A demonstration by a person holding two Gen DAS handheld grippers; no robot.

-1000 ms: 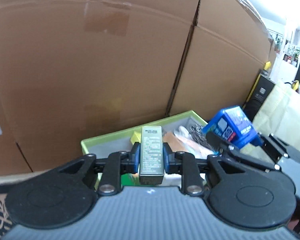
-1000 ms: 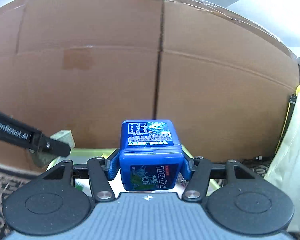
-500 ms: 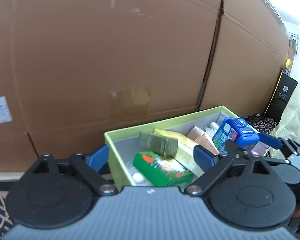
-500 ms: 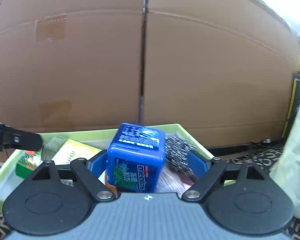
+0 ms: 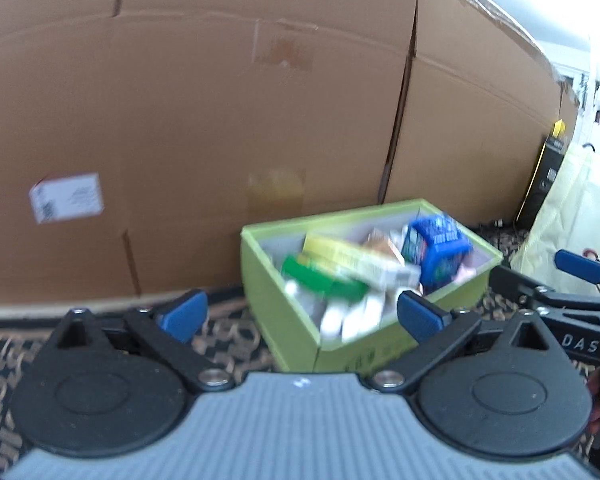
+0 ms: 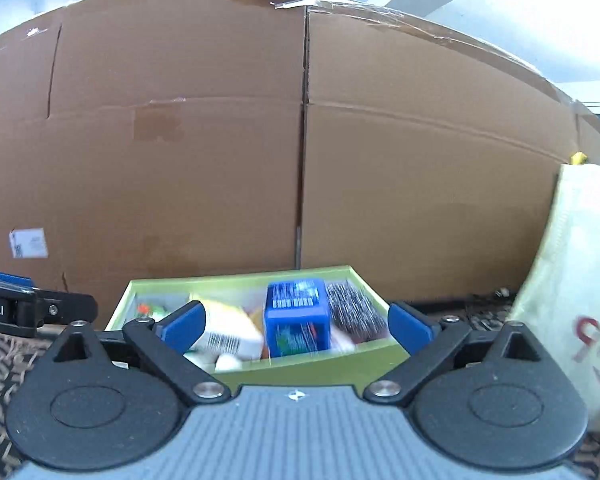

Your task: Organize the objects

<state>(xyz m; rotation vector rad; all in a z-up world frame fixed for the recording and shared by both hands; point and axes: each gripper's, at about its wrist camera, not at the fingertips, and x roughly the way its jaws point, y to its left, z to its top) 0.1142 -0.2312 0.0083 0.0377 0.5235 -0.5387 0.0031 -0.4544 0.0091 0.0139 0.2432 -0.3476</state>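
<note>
Both tools emptied since a second ago: grey-green carton and blue candy box no longer pinched, now lying inside the green box; both tools drawn back from it.

From the left wrist: left tool [image 5: 300, 314] spread wide, nothing between its blue pads, held back from the green box [image 5: 284, 300] and above its near corner. Inside the green box: blue candy box [image 5: 436, 250] at the right end, tilted; yellow carton [image 5: 340, 254] lying slantwise across the middle; green packet [image 5: 320, 280] below it toward the near wall; pale items under these, too blurred to name. Right tool [image 5: 580, 268] just right of the green box, also spread. Patterned rug [image 5: 228, 340] under the green box, tall cardboard boxes [image 5: 220, 120] close behind it, cream bag [image 5: 572, 224] to its right.

From the right wrist: right tool [image 6: 294, 324] spread, empty, pulled back short of the green box's [image 6: 308, 368] near wall. Blue candy box [image 6: 298, 320] upright in the middle, dark wiry scrubber [image 6: 354, 312] to its right, yellow carton [image 6: 224, 330] to its left.

Judged well advanced, perhaps finished: everything small in view already in the green box, nothing loose seen on the rug beside it. Anything left outside both views cannot be told.
</note>
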